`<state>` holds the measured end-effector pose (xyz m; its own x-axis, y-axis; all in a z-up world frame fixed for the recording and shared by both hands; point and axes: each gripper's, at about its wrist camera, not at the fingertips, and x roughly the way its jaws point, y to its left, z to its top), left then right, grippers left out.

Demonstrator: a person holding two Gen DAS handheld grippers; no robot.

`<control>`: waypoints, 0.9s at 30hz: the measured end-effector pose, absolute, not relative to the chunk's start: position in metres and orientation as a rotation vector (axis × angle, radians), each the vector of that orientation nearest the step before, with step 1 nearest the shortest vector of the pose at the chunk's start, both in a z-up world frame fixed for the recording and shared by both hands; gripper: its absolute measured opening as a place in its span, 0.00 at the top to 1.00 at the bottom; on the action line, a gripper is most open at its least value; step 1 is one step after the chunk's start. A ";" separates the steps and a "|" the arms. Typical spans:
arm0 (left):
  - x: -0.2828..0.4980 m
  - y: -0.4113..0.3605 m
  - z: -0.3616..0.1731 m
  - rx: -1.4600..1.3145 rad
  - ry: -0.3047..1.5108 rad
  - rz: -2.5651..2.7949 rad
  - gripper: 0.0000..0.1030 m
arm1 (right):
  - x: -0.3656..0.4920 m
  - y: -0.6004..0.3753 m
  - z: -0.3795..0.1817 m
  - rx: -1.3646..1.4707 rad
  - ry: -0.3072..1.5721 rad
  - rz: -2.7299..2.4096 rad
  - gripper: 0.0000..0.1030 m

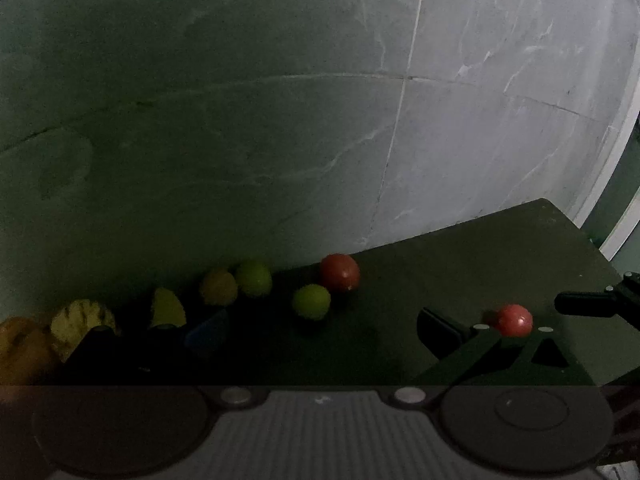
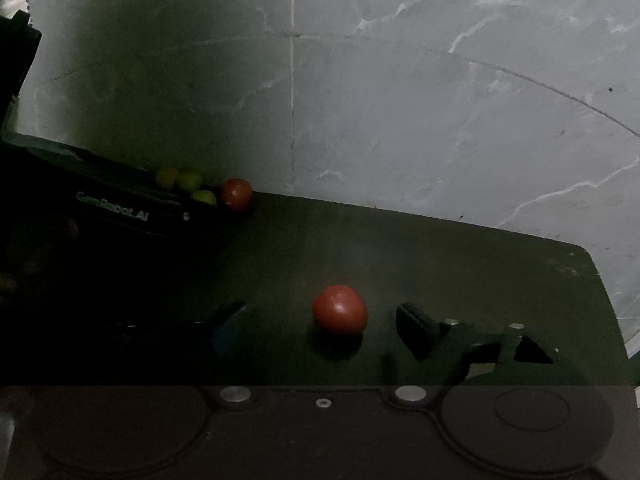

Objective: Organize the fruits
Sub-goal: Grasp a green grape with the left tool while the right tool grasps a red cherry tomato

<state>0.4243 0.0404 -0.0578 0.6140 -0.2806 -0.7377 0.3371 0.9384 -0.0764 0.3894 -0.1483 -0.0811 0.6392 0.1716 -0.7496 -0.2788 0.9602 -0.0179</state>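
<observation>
On the dark table lies a row of fruit: a green fruit, a red fruit, another green one and an orange one. My left gripper is open, and the near green fruit sits just ahead between its fingers, untouched. A second red fruit lies alone between the fingers of my right gripper. That gripper is open, with a gap on each side of the fruit. The same red fruit shows at the right in the left wrist view.
Yellow fruit pieces, a pineapple-like one and an orange-yellow fruit lie at the left. A marbled grey wall stands right behind the table. The table's right edge is close. The left gripper's body fills the right wrist view's left.
</observation>
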 end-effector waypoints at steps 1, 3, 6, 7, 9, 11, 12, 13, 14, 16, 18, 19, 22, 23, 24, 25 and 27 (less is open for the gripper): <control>0.427 0.040 -0.060 0.074 0.837 -0.359 0.04 | 0.390 -0.147 -0.082 -0.134 0.842 0.257 0.25; 0.430 0.039 -0.063 0.075 0.840 -0.364 0.07 | 0.393 -0.146 -0.084 -0.123 0.848 0.254 0.28; 0.435 0.038 -0.068 0.074 0.848 -0.371 0.11 | 0.396 -0.145 -0.086 -0.113 0.856 0.248 0.34; 0.436 0.037 -0.069 0.075 0.849 -0.375 0.13 | 0.399 -0.145 -0.087 -0.111 0.858 0.245 0.36; 0.438 0.036 -0.072 0.077 0.848 -0.384 0.15 | 0.401 -0.146 -0.088 -0.098 0.865 0.237 0.39; 0.439 0.036 -0.074 0.079 0.846 -0.390 0.17 | 0.403 -0.146 -0.090 -0.084 0.871 0.228 0.41; 0.441 0.035 -0.075 0.079 0.848 -0.393 0.19 | 0.404 -0.147 -0.090 -0.079 0.872 0.223 0.43; 0.446 0.034 -0.077 0.080 0.850 -0.398 0.21 | 0.406 -0.147 -0.091 -0.076 0.871 0.219 0.45; 0.447 0.033 -0.077 0.081 0.851 -0.400 0.22 | 0.406 -0.147 -0.092 -0.074 0.870 0.212 0.47; 0.449 0.032 -0.078 0.083 0.850 -0.401 0.24 | 0.408 -0.147 -0.093 -0.070 0.873 0.204 0.52; 0.445 0.032 -0.078 0.084 0.852 -0.403 0.28 | 0.408 -0.147 -0.094 -0.065 0.877 0.200 0.55; 0.445 0.032 -0.079 0.084 0.857 -0.406 0.32 | 0.407 -0.147 -0.094 -0.067 0.874 0.199 0.55; 0.449 0.031 -0.081 0.088 0.863 -0.403 0.40 | 0.407 -0.146 -0.094 -0.068 0.872 0.193 0.61; 0.450 0.030 -0.082 0.091 0.863 -0.402 0.42 | 0.408 -0.146 -0.094 -0.067 0.871 0.191 0.62; 0.450 0.030 -0.082 0.092 0.863 -0.403 0.45 | 0.408 -0.146 -0.094 -0.066 0.871 0.191 0.64; 0.451 0.028 -0.082 0.091 0.864 -0.404 0.47 | 0.407 -0.146 -0.094 -0.067 0.870 0.188 0.66; 0.451 0.027 -0.083 0.095 0.865 -0.398 0.49 | 0.407 -0.145 -0.094 -0.066 0.871 0.187 0.66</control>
